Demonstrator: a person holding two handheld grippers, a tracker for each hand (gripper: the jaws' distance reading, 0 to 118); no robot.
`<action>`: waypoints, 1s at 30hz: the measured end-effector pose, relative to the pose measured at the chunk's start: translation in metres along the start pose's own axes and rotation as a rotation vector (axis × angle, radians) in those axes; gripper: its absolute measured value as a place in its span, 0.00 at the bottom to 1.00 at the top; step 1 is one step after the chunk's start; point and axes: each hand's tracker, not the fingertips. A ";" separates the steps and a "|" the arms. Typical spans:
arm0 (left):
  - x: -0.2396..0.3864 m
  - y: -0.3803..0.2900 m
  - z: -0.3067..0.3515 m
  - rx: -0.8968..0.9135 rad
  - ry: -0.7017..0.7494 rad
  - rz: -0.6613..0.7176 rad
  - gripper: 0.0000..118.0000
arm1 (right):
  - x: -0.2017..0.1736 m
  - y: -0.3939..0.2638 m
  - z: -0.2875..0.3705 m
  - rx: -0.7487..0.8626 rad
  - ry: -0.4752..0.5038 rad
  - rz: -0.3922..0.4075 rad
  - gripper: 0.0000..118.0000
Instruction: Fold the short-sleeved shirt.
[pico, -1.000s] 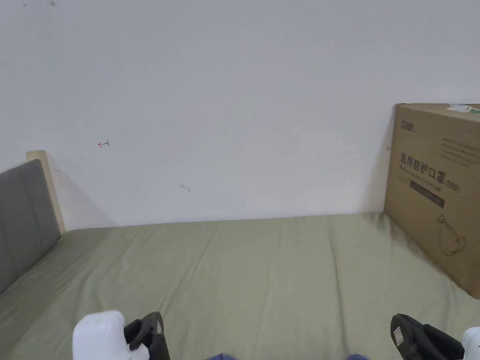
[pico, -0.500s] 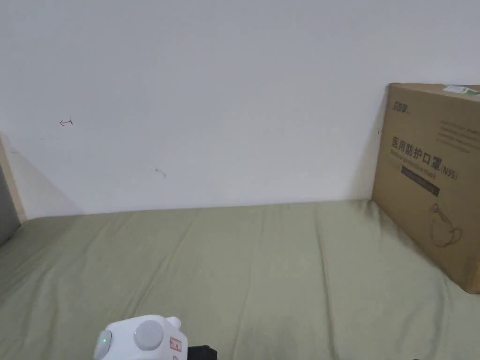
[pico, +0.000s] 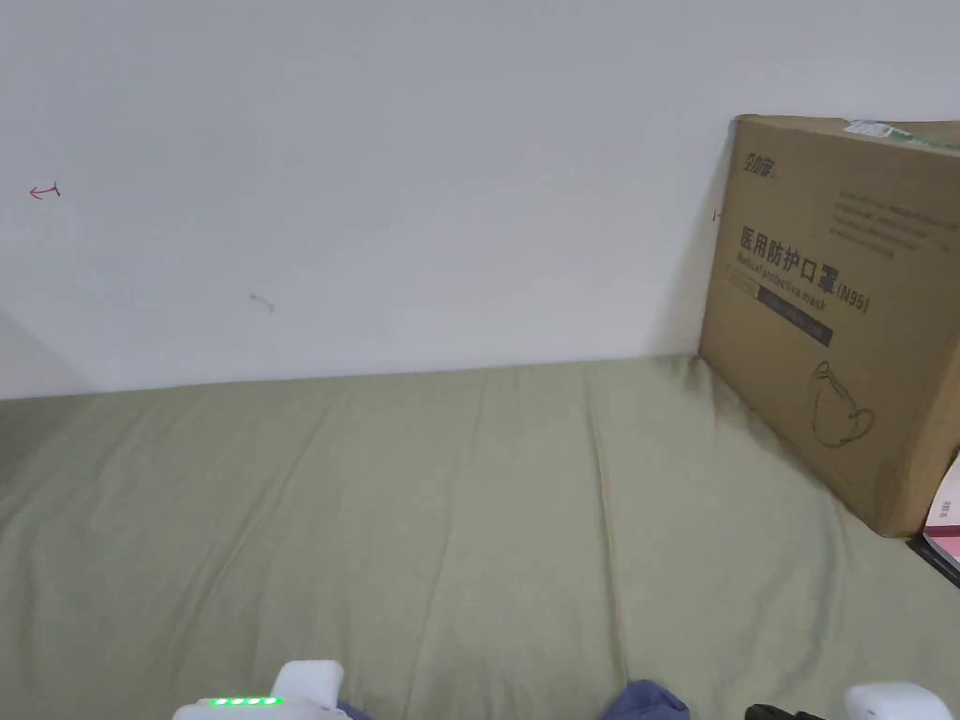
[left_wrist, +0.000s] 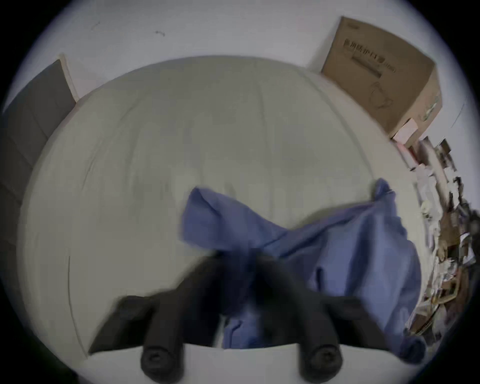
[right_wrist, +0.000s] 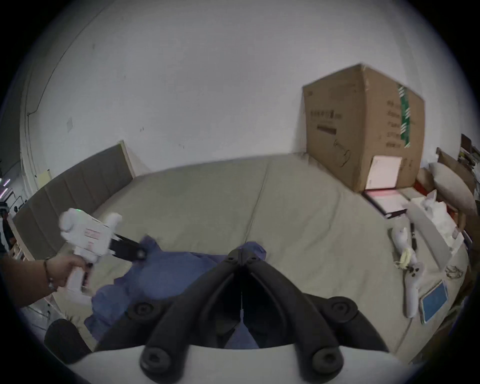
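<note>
Fingers (right_wrist: 235, 256) of the right gripper (right_wrist: 241, 256) are clenched together at their tips, with a fold of the blue short-sleeved shirt (right_wrist: 166, 272) pinched between them; a small tuft of the cloth pokes up just beyond the tips. In the left gripper view, the left gripper (left_wrist: 241, 256) is blurred, yet its two dark fingers (left_wrist: 207, 270) converge on a bunched part of the shirt (left_wrist: 337, 249) and appear to be grasping it. From there the cloth fans outward beyond the tips and off to their right, hanging loose and crumpled above the bed (left_wrist: 155, 156).

Seen from the right gripper view, the left gripper (right_wrist: 139, 252) sits well off to the left of the right fingers, its dark tip buried in the shirt's far corner, its white body held by a hand (right_wrist: 63, 267). The shirt stretches between the two grippers and sags below them toward the near edge of the bed (right_wrist: 298, 207).

Past the fingers, the olive-green sheet lies flat with a few long creases. Farther out and to the right, a large cardboard box (right_wrist: 363, 124) stands on the bed against the white wall (right_wrist: 194, 78). A grey headboard (right_wrist: 78, 181) is far to the left. To the right of the fingers, near the bed's edge, lie white controllers (right_wrist: 410, 280) and a tablet (right_wrist: 433, 301).

In the head view, blue cloth (pico: 642, 701) peeks up at the bottom edge between the two white gripper bodies.
</note>
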 end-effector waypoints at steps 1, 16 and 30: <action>-0.010 0.001 0.011 0.054 0.054 -0.002 0.05 | 0.004 0.005 -0.017 -0.051 0.006 -0.021 0.00; -0.029 -0.028 0.080 0.130 -0.123 0.020 0.04 | 0.009 0.002 -0.197 -0.562 -0.064 -0.032 0.84; -0.036 -0.021 0.212 0.429 -0.120 0.009 0.04 | -0.014 0.102 -0.015 -0.135 0.234 -0.156 0.03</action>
